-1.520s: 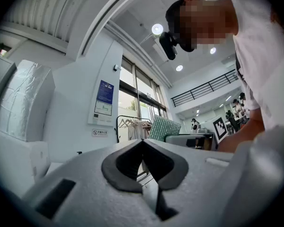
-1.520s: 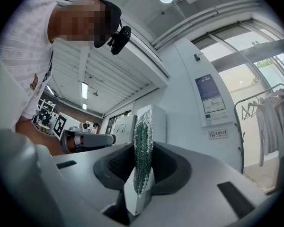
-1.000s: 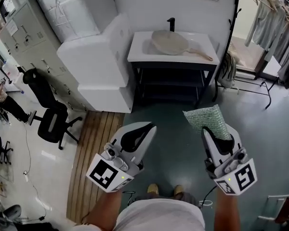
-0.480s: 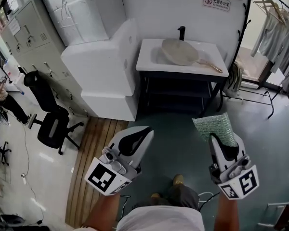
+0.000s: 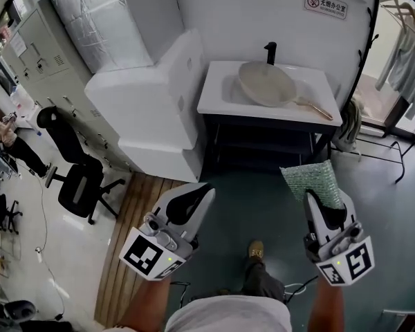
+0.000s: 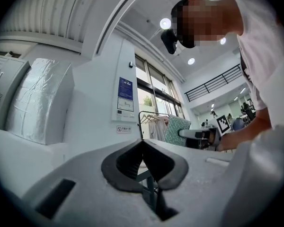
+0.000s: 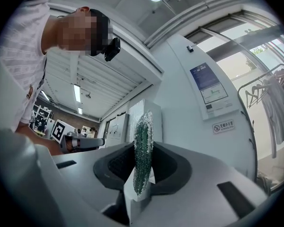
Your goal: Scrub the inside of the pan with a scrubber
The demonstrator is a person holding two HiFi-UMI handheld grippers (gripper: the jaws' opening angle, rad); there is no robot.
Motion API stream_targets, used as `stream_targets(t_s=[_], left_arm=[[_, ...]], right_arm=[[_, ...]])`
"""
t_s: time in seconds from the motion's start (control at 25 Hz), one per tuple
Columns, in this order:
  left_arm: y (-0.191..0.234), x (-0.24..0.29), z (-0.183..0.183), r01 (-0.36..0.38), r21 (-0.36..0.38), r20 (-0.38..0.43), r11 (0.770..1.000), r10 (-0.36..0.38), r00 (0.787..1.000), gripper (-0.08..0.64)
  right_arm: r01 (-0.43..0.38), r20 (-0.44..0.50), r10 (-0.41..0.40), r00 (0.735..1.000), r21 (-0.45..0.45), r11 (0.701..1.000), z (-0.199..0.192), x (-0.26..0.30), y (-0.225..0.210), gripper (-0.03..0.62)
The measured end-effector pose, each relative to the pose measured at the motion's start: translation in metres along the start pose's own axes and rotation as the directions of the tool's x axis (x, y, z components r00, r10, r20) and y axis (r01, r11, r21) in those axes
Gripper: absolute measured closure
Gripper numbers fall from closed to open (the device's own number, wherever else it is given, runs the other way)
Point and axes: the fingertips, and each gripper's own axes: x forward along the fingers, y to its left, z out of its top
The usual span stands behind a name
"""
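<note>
I hold my right claw (image 5: 318, 200) clamped on the scrubber (image 5: 310, 180). It is a green mesh pad that stands on edge between the pads and sticks out well past the tips. In the right gripper view I see its thin, glittering edge head-on, pinched from both sides.

My left claw (image 5: 205, 189) is closed tight with nothing in it. In the left gripper view the dark pads meet at the tip and only the room shows beyond them. Both claws hang in the air side by side, well apart from each other, over the dark green floor (image 5: 252, 206).

The pan (image 5: 266, 84) is far ahead of both claws. It is pale, round and open side up, and it lies on the white surface (image 5: 218, 106) against the wall. Its long handle (image 5: 317, 107) runs toward the front right corner of the surface, and a black faucet (image 5: 270, 51) stands just behind it.

The scrubber is well apart from the pan and touches nothing but my claw. In the head view it sits nearer to me than the surface, roughly in line with the outer end of the handle. My left claw points up toward the surface's left end.
</note>
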Motion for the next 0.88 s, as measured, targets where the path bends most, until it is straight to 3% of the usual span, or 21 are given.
stream_targets(t_s=[0.28, 0.52, 0.88], left_arm=[[0.043, 0.087, -0.026, -0.08, 0.018, -0.049, 0.997, 0.081, 0.996, 0.545], [0.068, 0.158, -0.044, -0.108, 0.03, -0.07, 0.994, 0.11, 0.991, 0.545], [0.091, 0.213, -0.071, -0.125, 0.029, -0.146, 0.992, 0.128, 0.981, 0.545]], right_arm=[[-0.046, -0.013, 0.046, 0.999, -0.017, 0.999, -0.017, 0.043, -0.091, 0.512], [-0.084, -0.015, 0.084, 0.996, -0.005, 0.996, -0.033, 0.074, -0.166, 0.512], [-0.096, -0.021, 0.097, 0.995, 0.019, 0.995, -0.054, 0.098, -0.223, 0.512]])
